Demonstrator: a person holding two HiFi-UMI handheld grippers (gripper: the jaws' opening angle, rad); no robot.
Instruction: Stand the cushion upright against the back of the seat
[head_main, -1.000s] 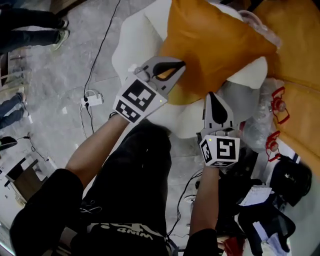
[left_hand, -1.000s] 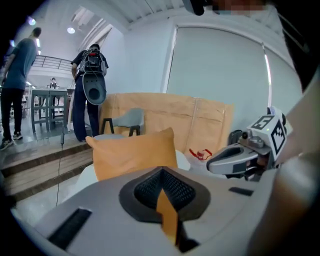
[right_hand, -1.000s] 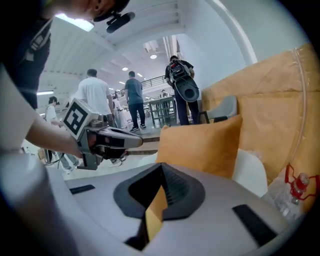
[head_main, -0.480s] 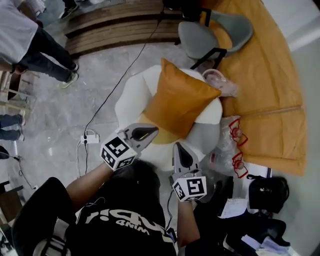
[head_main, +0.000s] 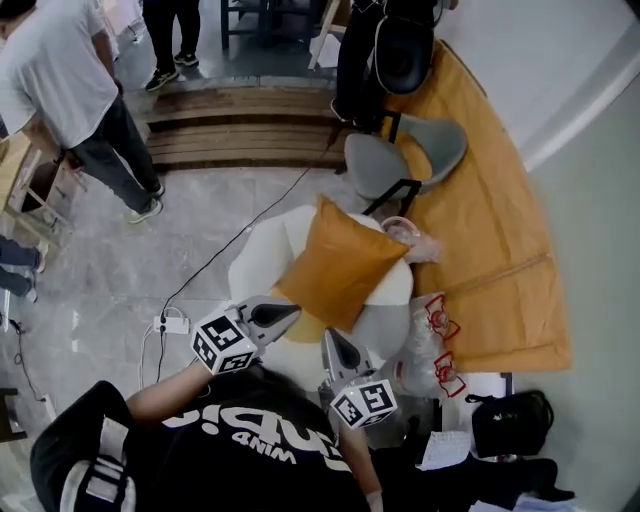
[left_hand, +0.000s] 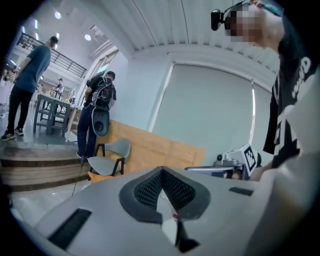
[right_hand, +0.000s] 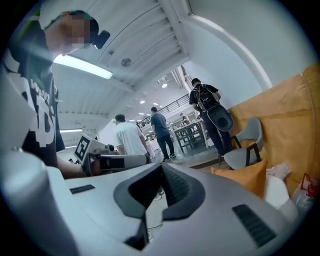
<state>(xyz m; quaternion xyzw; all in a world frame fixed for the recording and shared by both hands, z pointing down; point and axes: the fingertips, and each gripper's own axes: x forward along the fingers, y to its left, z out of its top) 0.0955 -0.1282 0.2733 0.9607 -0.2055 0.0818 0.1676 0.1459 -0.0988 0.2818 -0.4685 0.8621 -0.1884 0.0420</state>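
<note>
An orange cushion (head_main: 335, 268) stands upright on the white round seat (head_main: 262, 246), leaning on its back in the head view. Its top corner (right_hand: 245, 177) shows in the right gripper view. My left gripper (head_main: 290, 313) is shut and empty, held above the seat's near edge, clear of the cushion. My right gripper (head_main: 334, 343) is also shut and empty, beside it and closer to me. Both point roughly level, away from the seat. In the left gripper view the shut jaws (left_hand: 162, 172) face the room, and the right gripper (left_hand: 235, 162) shows at the side.
A grey chair (head_main: 385, 165) stands behind the seat by an orange board (head_main: 490, 240). Clear plastic bags (head_main: 425, 340) lie at the seat's right. A power strip (head_main: 170, 324) and cable lie on the floor at left. People (head_main: 75, 100) stand nearby, with wooden steps (head_main: 230, 125) beyond.
Both grippers rose well away from the cushion and seat, staying shut. The head view pulled back, so the seat and cushion look smaller and farther below.
</note>
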